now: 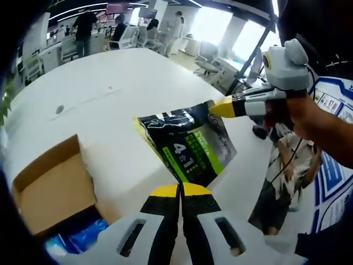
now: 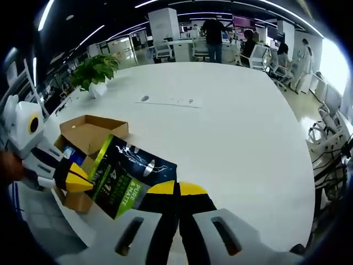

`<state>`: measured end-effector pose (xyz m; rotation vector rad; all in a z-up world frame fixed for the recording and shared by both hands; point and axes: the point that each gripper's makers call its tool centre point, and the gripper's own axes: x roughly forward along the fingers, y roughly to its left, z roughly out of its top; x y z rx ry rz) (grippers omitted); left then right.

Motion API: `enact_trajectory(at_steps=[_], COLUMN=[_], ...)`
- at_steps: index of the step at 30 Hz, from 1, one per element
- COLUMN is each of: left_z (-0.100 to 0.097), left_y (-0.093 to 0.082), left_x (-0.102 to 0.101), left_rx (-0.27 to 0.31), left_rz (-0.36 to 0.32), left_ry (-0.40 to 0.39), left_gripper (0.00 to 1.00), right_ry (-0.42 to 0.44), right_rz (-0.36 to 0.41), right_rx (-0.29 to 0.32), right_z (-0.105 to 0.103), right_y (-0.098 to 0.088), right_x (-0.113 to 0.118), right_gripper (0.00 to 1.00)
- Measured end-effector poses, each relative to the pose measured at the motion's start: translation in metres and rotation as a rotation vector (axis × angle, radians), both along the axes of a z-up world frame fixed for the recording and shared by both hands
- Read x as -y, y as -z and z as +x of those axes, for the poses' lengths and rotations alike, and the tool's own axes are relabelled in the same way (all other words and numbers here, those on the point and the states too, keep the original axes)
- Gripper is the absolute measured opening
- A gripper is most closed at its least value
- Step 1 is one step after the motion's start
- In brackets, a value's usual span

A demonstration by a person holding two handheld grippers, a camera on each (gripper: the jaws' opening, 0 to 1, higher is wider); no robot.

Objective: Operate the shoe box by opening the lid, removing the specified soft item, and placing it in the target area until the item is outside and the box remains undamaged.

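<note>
1. Shoe box sits low left in the left gripper view, lid already open, flaps up, at the near edge of the white desk. Blue packaging is visible inside at its bottom corner; contents are too dim to identify.
2. Soft item = black-and-green pouch. It's out of the box, held in the air above the desk between both tools, not resting on anything.
3. Left hand-held gripper: yellow tips pressed together on the pouch's lower edge, so clenched on the pouch. In the right gripper view it enters from the left with its tip at the pouch's far corner.
4. Right hand-held gripper: jaws closed on the pouch at its near edge. In the left gripper view it comes in from the right, pinching the top corner, with a hand behind it.
5. Why two grips: opposite corners keep a floppy pouch taut and flat, so it doesn't sag or snag the box flaps.
6. Box in the right gripper view: just behind the pouch, cardboard looks intact.
7. Judgement: extraction done, placement left. Open desk beyond the box is likely the drop zone, though no marked target is visible.
</note>
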<state>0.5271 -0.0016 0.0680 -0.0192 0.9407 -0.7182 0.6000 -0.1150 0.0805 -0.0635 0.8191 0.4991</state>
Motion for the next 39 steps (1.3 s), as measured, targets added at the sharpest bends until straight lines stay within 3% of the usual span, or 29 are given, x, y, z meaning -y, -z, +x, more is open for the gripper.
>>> enact_trajectory(at_steps=[9, 20, 28, 39], left_z=[0.010, 0.014, 0.016, 0.011], left_y=[0.027, 0.058, 0.073, 0.089], left_x=[0.011, 0.011, 0.012, 0.012], left_rx=[-0.030, -0.038, -0.049, -0.095], left_rz=[0.025, 0.103, 0.139, 0.157], left_ry=[-0.003, 0.028, 0.024, 0.024], left_gripper=[0.00, 0.00, 0.00, 0.00], right_ry=[-0.015, -0.022, -0.023, -0.042], right_rz=[-0.011, -0.020, -0.029, -0.041], right_rx=[-0.027, -0.059, -0.085, -0.098], right_z=[0.010, 0.014, 0.016, 0.015], right_y=[0.023, 0.051, 0.073, 0.087], right_x=[0.006, 0.006, 0.009, 0.008], right_gripper=[0.00, 0.00, 0.00, 0.00])
